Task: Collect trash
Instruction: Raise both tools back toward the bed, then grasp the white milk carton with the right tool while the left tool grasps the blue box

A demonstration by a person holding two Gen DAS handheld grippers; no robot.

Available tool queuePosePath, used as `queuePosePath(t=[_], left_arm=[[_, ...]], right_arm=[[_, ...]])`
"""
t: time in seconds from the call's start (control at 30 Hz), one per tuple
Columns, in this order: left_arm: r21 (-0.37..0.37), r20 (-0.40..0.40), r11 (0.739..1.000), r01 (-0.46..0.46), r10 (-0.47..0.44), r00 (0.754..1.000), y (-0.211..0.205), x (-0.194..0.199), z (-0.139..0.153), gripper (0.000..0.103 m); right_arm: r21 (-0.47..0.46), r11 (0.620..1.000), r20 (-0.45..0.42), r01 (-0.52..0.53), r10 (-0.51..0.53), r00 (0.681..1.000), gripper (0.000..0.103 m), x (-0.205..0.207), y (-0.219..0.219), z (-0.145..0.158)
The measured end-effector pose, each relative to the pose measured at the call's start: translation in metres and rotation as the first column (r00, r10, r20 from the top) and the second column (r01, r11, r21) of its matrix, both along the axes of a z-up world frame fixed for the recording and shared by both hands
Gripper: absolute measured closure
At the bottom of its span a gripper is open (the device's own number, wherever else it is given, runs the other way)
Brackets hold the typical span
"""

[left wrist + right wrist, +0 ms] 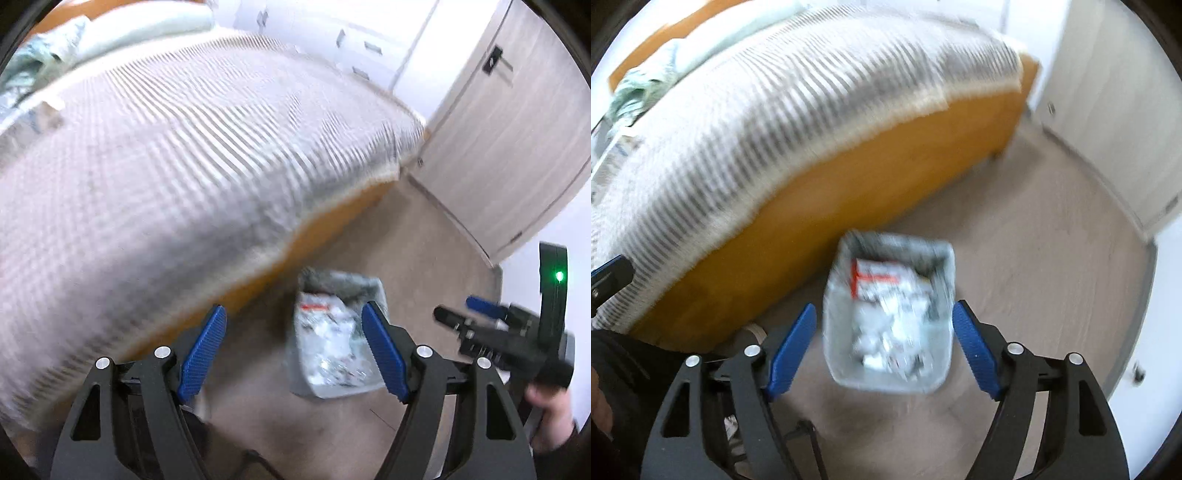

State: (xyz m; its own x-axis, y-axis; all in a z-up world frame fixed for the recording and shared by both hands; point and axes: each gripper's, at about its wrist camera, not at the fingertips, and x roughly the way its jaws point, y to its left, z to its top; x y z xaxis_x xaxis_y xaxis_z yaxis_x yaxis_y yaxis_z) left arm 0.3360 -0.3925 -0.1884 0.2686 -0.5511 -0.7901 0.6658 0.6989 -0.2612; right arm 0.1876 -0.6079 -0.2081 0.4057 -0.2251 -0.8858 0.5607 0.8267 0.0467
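**Bin of trash on the floor beside the bed**

The lined bin [890,317], holding crumpled paper trash [886,295], stands on the wooden floor [1034,240] just beside the bed [812,110]. Above it, the right gripper [884,343] and left gripper [293,350] both have their jaws spread, nothing pinched.

We see a grey-and-white striped blanket [775,110] on an orange wood bed frame [849,192] at 11 o'clock, a pale grey bin [886,376] holding white trash with red print [875,277], blue gripper pads [792,350], and a beige floor [1052,277].
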Motion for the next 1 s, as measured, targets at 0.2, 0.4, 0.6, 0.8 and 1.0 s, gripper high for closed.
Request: queuePosePath(t=[0.2, 0.4, 0.6, 0.8, 1.0], left_arm=[[-0.093, 0.087, 0.981, -0.173, 0.181, 0.980, 0.115, 0.069, 0.062, 0.023], [-0.135, 0.123, 0.917, -0.375, 0.391, 0.912, 0.234, 0.145, 0.084, 0.017], [-0.216, 0.078, 0.721, -0.658, 0.685, 0.724, 0.355, 0.204, 0.064, 0.017], [-0.269, -0.028, 0.511, -0.816, 0.843, 0.537, 0.417, 0.237, 0.048, 0.017], [-0.178, -0.144, 0.427, -0.887, 0.880, 0.453, 0.448, 0.261, 0.014, 0.017]], right_arm=[[-0.153, 0.956, -0.003, -0.248, 0.251, 0.968, 0.028, 0.101, 0.051, 0.059], [-0.249, 0.731, -0.035, -0.636, 0.649, 0.760, 0.028, 0.229, 0.143, 0.117], [-0.367, 0.220, -0.174, -0.904, 0.938, 0.299, 0.028, 0.350, 0.260, 0.155], [-0.325, -0.125, -0.410, -0.937, 0.912, 0.021, 0.028, 0.479, 0.344, 0.136], [-0.138, -0.388, -0.663, -0.911, 0.720, -0.206, 0.028, 0.557, 0.401, 0.071]])
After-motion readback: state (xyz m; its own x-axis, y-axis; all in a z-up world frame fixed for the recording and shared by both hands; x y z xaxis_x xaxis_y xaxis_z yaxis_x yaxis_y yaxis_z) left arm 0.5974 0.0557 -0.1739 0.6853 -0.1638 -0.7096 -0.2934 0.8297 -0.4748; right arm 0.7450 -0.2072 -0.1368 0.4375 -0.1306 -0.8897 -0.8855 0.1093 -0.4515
